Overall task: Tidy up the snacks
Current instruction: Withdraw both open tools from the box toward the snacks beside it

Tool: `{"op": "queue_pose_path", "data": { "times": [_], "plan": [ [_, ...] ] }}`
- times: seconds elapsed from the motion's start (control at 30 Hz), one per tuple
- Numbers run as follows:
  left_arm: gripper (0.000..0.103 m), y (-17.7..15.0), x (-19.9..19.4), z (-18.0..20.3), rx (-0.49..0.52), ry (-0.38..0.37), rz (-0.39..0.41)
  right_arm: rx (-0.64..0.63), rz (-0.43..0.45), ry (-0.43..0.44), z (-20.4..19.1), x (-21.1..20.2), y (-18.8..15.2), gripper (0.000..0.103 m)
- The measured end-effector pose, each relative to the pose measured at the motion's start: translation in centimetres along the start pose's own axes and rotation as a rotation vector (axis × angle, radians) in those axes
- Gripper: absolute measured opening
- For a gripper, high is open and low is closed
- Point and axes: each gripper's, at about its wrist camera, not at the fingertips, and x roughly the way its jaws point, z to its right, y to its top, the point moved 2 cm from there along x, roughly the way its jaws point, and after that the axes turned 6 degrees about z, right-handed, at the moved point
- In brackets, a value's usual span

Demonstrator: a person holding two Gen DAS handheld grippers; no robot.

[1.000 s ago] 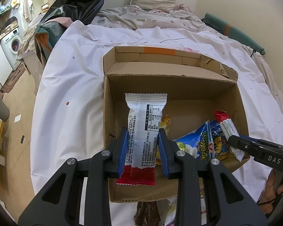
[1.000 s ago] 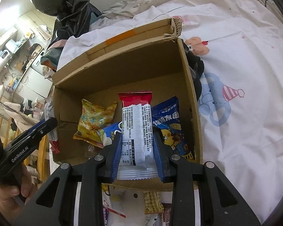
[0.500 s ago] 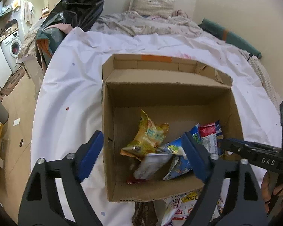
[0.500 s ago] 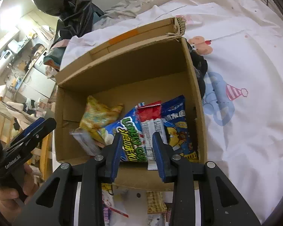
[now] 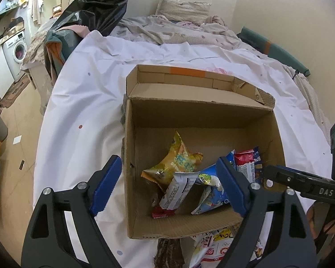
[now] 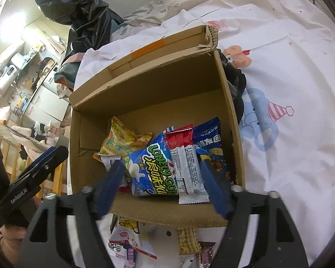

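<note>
White letters "DAS" stand on the black body of the right tongs [image 5: 306, 182] as seen from the left wrist, and "GenRobot.AI" runs in white along the body of the left tongs [image 6: 36, 169] as seen from the right wrist. In the cardboard box [image 6: 231, 111], a blue snack bag [image 6: 154, 167] carries the green-and-white words "LONELY GOD" above large Chinese characters. A white-and-red wrapper [image 6: 187, 167] beside it shows a block of fine print too small to read, and the dark blue packet [image 6: 208, 138] bears Chinese characters that cannot be made out clearly.
</note>
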Motion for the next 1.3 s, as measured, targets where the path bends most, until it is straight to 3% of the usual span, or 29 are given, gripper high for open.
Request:
{"op": "queue_pose_path", "data": {
  "times": [0.2, 0.63, 0.93, 1.1, 1.3],
  "plan": [
    [0.084, -0.2, -1.0, -0.5, -0.016, 0.012, 0.010, -0.032, 0.058, 0.012, -1.2, -1.5, -0.1, 0.091],
    [0.084, -1.8, -4.2, -1.3, -0.001, 0.032, 0.009, 0.018, 0.085, 0.014, -0.5, -4.8, -2.0, 0.091],
    [0.084, -4.1, -6.6, -1.3, 0.029, 0.031, 0.009, 0.055, 0.066, 0.016, 0.1, -5.6, -4.0, 0.091],
    [0.084, -5.2, -7.3, -2.0, 0.003, 0.014, -0.012, 0.034, 0.050, 0.013, -0.1, -5.8, -5.2, 0.091],
    [0.084, -6.5, -7.4, -3.3, -0.049, 0.058, -0.048, 0.033, 0.028, 0.019, -0.3, -5.7, -6.3, 0.091]
  ]
}}
